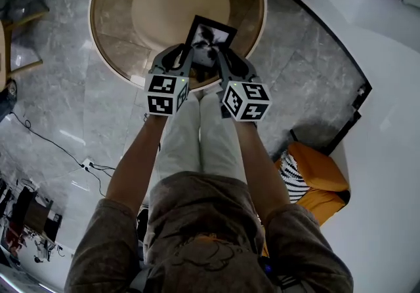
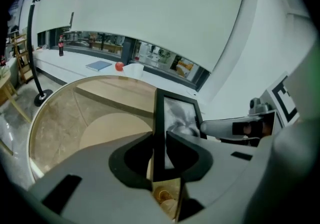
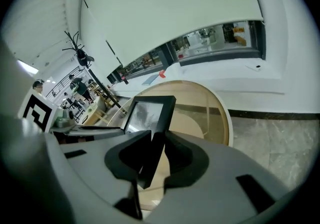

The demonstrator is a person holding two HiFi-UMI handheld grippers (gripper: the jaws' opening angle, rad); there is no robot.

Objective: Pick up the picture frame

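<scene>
Picture frame point(image 1: 209, 39) clamped by left gripper point(image 1: 186, 61), right gripper point(image 1: 222, 61), above round glass table point(image 1: 105, 23); grey marble floor point(image 1: 52, 108).

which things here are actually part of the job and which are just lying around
In the job: picture frame, left gripper, right gripper, both clamped on its side edges.
Just around: round table, orange cushion, dark bottle, small red object.

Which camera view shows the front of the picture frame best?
The head view: the picture frame faces the camera there, with most of its black border and the picture visible. The left gripper view sees it nearly edge-on between the jaws. The right gripper view shows its front slanted, with the lower part hidden behind the jaws.
</scene>
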